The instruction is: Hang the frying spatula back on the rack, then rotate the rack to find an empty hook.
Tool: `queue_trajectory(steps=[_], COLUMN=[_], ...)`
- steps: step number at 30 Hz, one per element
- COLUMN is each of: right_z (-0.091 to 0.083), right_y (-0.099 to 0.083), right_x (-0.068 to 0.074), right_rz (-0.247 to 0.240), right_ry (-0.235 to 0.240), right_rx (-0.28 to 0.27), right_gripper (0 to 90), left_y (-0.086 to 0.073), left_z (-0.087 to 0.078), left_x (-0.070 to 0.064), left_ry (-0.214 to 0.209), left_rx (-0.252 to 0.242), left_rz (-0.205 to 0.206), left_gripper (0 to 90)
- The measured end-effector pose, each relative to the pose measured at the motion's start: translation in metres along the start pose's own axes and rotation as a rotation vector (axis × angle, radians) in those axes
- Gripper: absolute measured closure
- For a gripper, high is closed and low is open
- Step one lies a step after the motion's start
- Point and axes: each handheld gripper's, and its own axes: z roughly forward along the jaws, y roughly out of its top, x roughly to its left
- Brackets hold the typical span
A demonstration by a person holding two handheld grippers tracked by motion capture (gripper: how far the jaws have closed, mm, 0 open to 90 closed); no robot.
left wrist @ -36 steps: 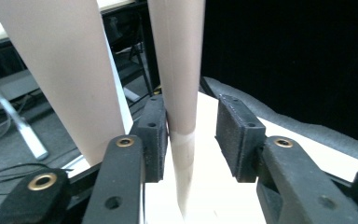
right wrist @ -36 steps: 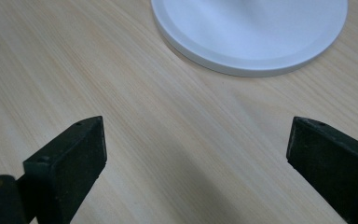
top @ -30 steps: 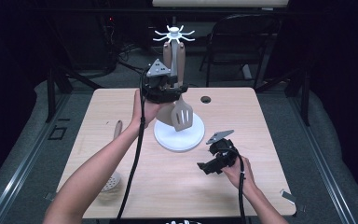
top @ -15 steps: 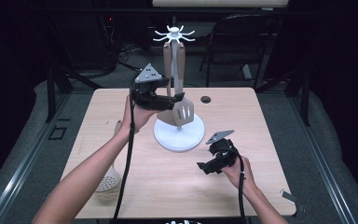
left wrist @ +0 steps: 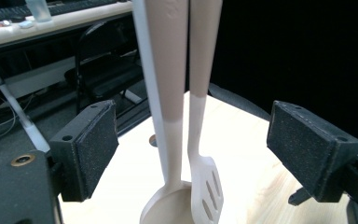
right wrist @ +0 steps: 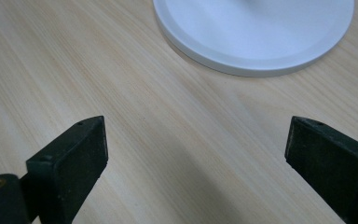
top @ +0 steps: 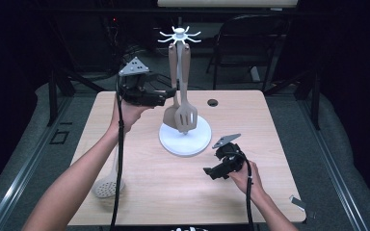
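A white utensil stand [top: 185, 140] with a hooked top [top: 178, 35] rises at the table's middle. From it hang a beige spoon [top: 171, 114] and a slotted spatula [top: 187, 118], both with brown handles. My left gripper [top: 166, 94] is raised just left of those handles, open. In the left gripper view the spoon [left wrist: 168, 70] and the spatula [left wrist: 206, 74] hang ahead between the spread jaws of the left gripper [left wrist: 193, 144], untouched. My right gripper [top: 215, 172] rests low on the table at the front right, open. The right gripper [right wrist: 196, 154] faces bare wood, with the stand's base [right wrist: 256, 42] beyond.
A beige skimmer [top: 107, 185] lies on the table at the front left, beside my left forearm. A black grommet hole [top: 213, 102] sits behind the stand. A folding chair [top: 243, 41] stands beyond the table's far edge.
My left gripper has drawn back to the left, away from the stand, and both utensils now hang free. The right gripper has not moved.
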Motion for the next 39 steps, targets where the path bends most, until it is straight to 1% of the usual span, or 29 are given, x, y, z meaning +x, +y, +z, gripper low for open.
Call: queue_trajectory(steps=[5,7,9,10,11,12,16,18,20,21,23,25,28,31,34,37,39], right_z=[0.001,0.001,0.001,0.001,0.001,0.001,0.001,0.002,0.002,0.002,0.002,0.002,0.002,0.002,0.002,0.001,0.002], right_y=[0.0,0.0,0.0,0.0,0.001,0.001,0.0,0.0,-0.001,-0.001,-0.001,0.0,0.0,-0.001,-0.001,-0.001,-0.001], right_x=[0.001,0.001,0.0,0.001,0.001,0.001,0.002,0.001,0.001,0.001,0.001,0.001,0.001,0.001,0.001,0.0,0.0], right_rz=[-0.006,-0.01,-0.006,-0.008,-0.011,-0.01,-0.016,-0.013,-0.018,-0.02,-0.021,-0.028,-0.029,-0.024,-0.023,-0.026,-0.027], right_ry=[0.002,-0.002,-0.005,-0.008,-0.008,-0.005,-0.013,-0.008,-0.011,-0.012,-0.014,-0.014,-0.013,-0.012,-0.011,-0.008,-0.006], right_rx=[0.011,0.011,0.01,0.012,0.015,0.012,0.012,0.018,0.023,0.023,0.019,0.029,0.027,0.026,0.024,0.031,0.023], right_gripper=[5.7,6.0,6.2,6.4,6.5,6.6,7.4,7.9,8.7,8.8,8.9,9.1,9.1,9.1,9.2,9.3,9.4], left_y=[0.008,0.012,0.016,0.018,0.02,0.022,0.032,0.037,0.044,0.047,0.052,0.056,0.062,0.067,0.072,0.073,0.074], left_z=[-0.007,-0.008,-0.009,-0.01,-0.011,-0.013,-0.017,-0.017,-0.018,-0.018,-0.018,-0.017,-0.015,-0.01,-0.005,-0.002,0.0], left_x=[0.007,0.008,0.011,0.011,0.012,0.012,0.012,0.012,0.012,0.012,0.011,0.011,0.009,0.01,0.013,0.016,0.017], left_ry=[0.011,0.019,0.017,0.031,0.035,0.031,0.057,0.078,0.084,0.096,0.107,0.11,0.129,0.139,0.158,0.168,0.176], left_rx=[-0.022,-0.032,-0.036,-0.038,-0.047,-0.065,-0.102,-0.116,-0.116,-0.125,-0.127,-0.134,-0.126,-0.119,-0.111,-0.107,-0.105], left_rz=[-0.012,-0.018,-0.021,-0.027,-0.034,-0.035,-0.019,-0.017,-0.01,-0.001,0.011,0.01,0.027,0.028,0.021,0.012,0.011], left_gripper=[17.3,19.1,26.2,29.6,35.3,40.4,63.5,74.0,81.1,84.1,88.6,89.9,89.9,89.9,89.9,90.0,90.0])
